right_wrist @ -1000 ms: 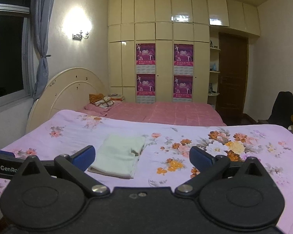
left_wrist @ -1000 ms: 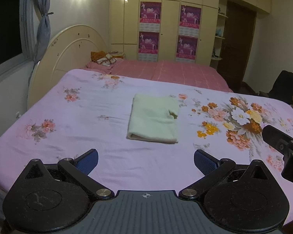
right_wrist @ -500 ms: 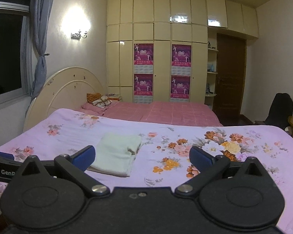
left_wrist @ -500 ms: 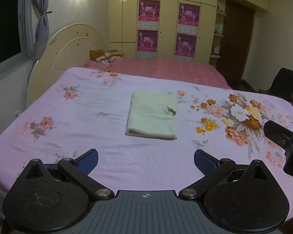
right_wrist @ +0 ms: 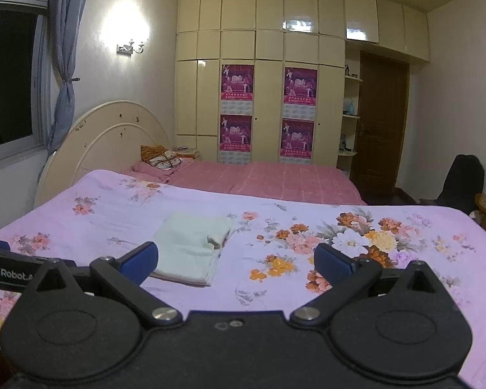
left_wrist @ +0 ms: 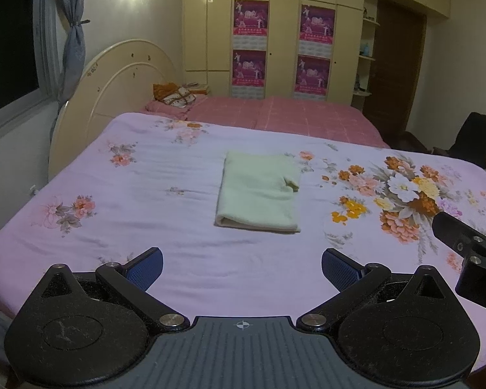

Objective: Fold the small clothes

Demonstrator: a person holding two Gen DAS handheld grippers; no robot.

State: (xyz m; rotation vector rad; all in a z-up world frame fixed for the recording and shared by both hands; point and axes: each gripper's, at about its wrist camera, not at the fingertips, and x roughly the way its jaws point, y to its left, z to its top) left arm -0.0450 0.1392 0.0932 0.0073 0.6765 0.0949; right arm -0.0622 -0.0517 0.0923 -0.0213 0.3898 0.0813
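Note:
A pale green garment (left_wrist: 259,193) lies folded into a neat rectangle in the middle of the pink flowered bedsheet (left_wrist: 152,201). My left gripper (left_wrist: 242,267) hovers over the near edge of the bed, well short of the garment, open with nothing between its blue pads. In the right wrist view the same garment (right_wrist: 191,246) lies ahead to the left. My right gripper (right_wrist: 236,259) is also open and empty, held back from the cloth. Part of the right gripper's body (left_wrist: 469,249) shows at the right edge of the left wrist view.
A second bed with a pink checked cover (left_wrist: 275,115) stands behind, with pillows (left_wrist: 175,97) by a round cream headboard (left_wrist: 113,97). Cream wardrobes (right_wrist: 269,97) fill the back wall. A dark chair (right_wrist: 463,178) sits at the right near a brown door (right_wrist: 382,123).
Both grippers have drawn back and risen slightly from the bed; the folded garment looks a little farther off. It has not moved, and both stay open.

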